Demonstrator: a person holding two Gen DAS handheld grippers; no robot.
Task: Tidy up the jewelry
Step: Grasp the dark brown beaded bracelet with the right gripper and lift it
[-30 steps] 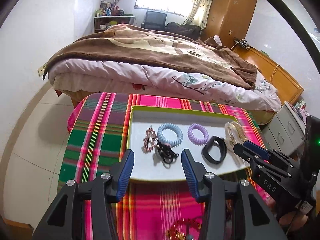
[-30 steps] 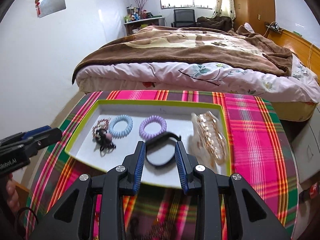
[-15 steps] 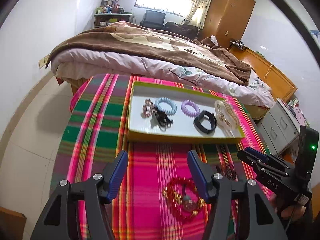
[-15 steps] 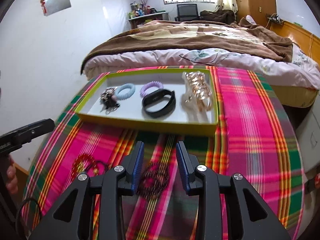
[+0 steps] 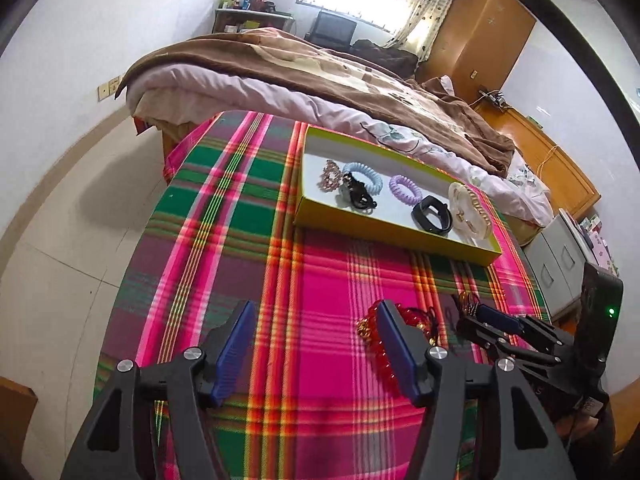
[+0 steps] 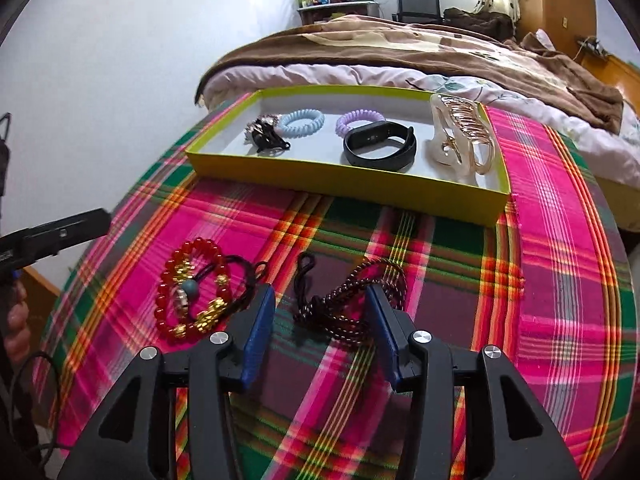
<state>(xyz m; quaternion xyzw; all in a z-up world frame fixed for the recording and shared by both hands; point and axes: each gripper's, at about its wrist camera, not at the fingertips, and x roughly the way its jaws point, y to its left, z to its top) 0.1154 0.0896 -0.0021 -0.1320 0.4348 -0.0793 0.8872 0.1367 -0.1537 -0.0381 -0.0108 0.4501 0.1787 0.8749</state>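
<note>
A yellow-green tray [image 6: 340,188] [image 5: 384,236] holds a blue coil tie [image 6: 301,122], a purple coil tie [image 6: 354,118], a black wristband [image 6: 380,146], a clear-and-gold claw clip [image 6: 460,136] and a black hair tie [image 6: 266,140]. On the plaid cloth in front lie a red-and-gold bead bracelet [image 6: 192,292] [image 5: 416,316] and a dark bead bracelet [image 6: 348,304]. My right gripper [image 6: 320,292] [image 5: 472,312] straddles the dark bracelet, its jaws opening, pads not pressing it. My left gripper [image 5: 312,312] [image 6: 80,224] is open over bare cloth, left of the red bracelet.
The round table with the plaid cloth [image 5: 224,208] stands against a bed [image 5: 320,76] with a brown blanket. A grey drawer unit [image 5: 560,256] is at the right. A person's hand [image 6: 16,320] shows at the left edge of the right wrist view.
Both grippers drew back from the tray and sank toward the table's near side. The black wristband, between my right fingers a second ago, lies in the tray. Both jaws widened.
</note>
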